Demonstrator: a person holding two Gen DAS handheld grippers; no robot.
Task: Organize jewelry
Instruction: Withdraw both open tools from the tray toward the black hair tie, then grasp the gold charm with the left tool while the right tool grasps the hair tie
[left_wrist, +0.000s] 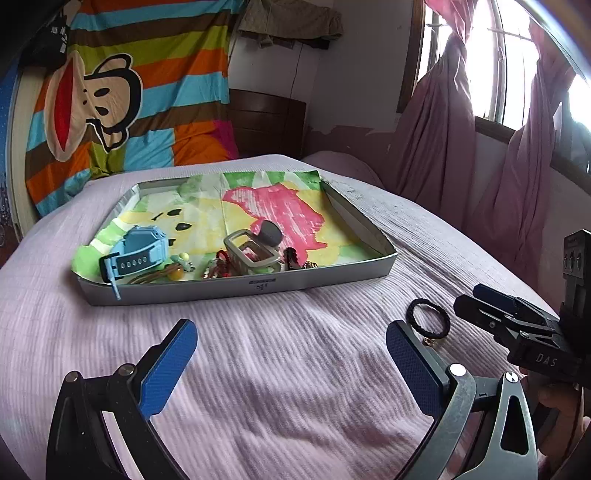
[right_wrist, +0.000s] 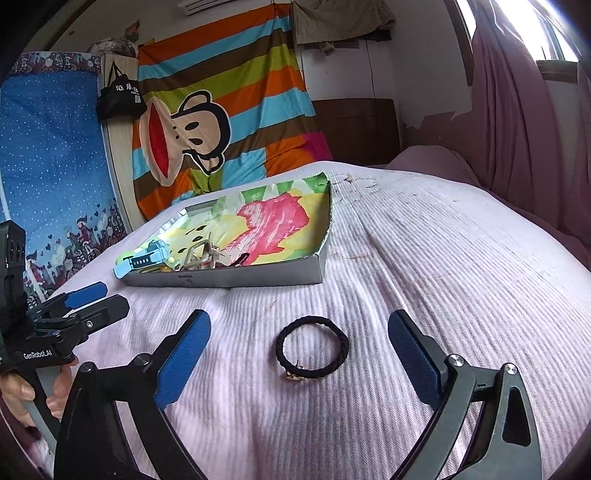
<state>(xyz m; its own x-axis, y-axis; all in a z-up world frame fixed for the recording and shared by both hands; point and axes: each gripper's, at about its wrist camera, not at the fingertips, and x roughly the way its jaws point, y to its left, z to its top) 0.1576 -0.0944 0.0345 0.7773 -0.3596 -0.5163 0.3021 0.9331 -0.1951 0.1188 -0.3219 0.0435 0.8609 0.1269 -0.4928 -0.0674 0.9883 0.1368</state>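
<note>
Black hair tie (right_wrist: 312, 346) lies flat on the bed cover (right_wrist: 424, 258), dead ahead of the right gripper (right_wrist: 299, 354) and between its 2 spread fingers, slightly toward the right one. It's a ring, so no long axis; small gold charm faces the camera. Left gripper (left_wrist: 291, 365) also spread, holding nothing; the tie sits outside its right finger, so right is nearer. Tray (right_wrist: 258, 278) with the other pieces is farther ahead, left of center.
</note>
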